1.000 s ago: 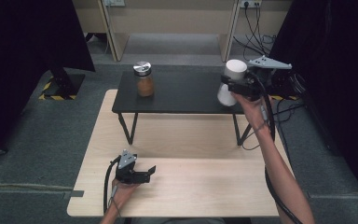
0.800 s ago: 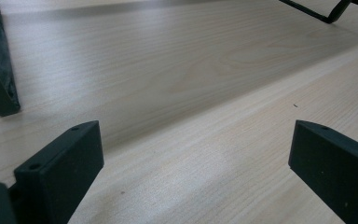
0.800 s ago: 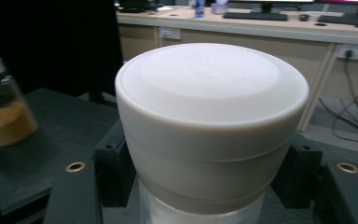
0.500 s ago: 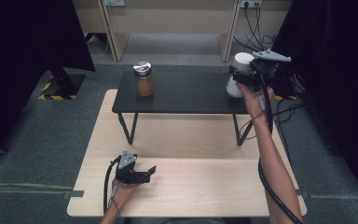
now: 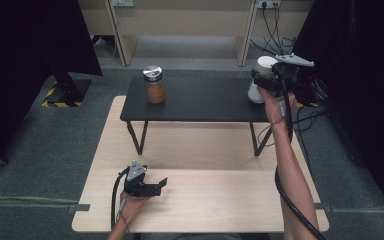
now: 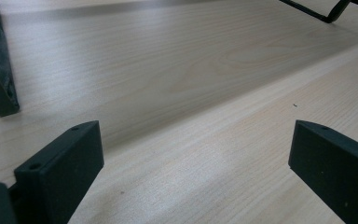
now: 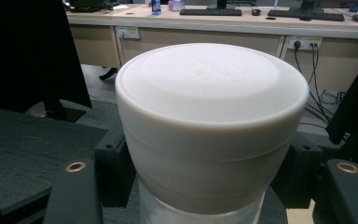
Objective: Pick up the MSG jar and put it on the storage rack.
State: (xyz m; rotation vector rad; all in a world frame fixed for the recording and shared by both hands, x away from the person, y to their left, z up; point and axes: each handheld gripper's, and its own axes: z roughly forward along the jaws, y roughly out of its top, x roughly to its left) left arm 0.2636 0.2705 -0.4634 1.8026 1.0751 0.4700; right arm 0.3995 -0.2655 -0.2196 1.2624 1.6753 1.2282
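At the upper right of the high view, the right hand-held gripper is clamping a white-lidded jar at the right end of the black table. In the right gripper view the jaws are pressing both sides of the jar just under its broad lid, with the black tabletop lying below at left. Whether the jar's base is touching the table or hanging just above it cannot be told.

At the upper centre-left of the high view, an amber jar with a metal cap is standing untouched on the same table. At the lower left, the left hand-held gripper is resting on the pale wooden table, jaws spread wide and holding nothing; its own view is showing bare wood between them.

The risk, judging from here: the grip is sitting high on a smooth, rounded jar close to the table's right edge. A loosened squeeze or a sideways tilt could let it slip or topple off onto the floor.
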